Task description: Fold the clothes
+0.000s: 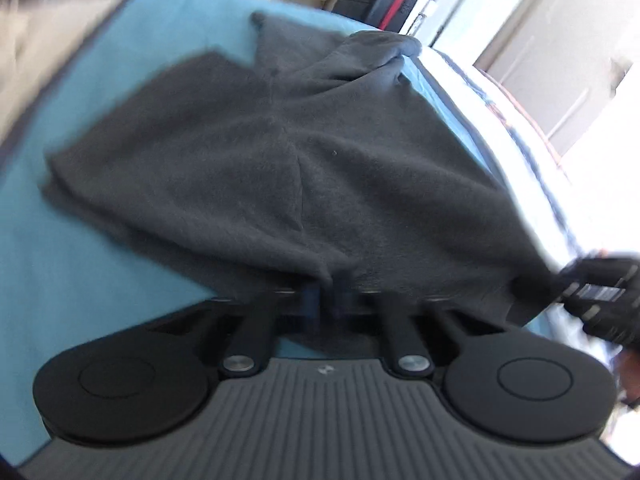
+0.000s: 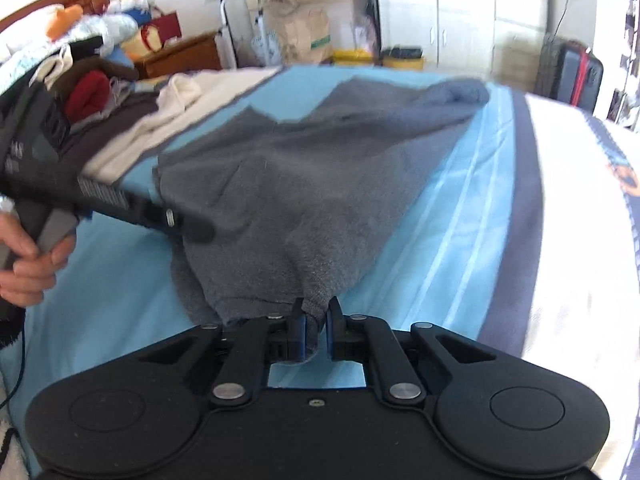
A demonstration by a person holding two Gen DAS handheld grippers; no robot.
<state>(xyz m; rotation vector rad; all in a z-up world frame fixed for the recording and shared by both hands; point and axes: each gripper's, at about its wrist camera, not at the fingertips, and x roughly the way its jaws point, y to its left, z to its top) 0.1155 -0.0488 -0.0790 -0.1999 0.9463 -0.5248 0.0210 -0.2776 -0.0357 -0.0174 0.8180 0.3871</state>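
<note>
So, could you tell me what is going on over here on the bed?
A person is folding a dark grey fleece garment spread on a blue sheet, holding a gripper in each hand. The right gripper is shut on the garment's near hem, and the left gripper is shut on the same edge further along. The far end of the garment is bunched up. A pile of other clothes waits at the side of the bed.
</note>
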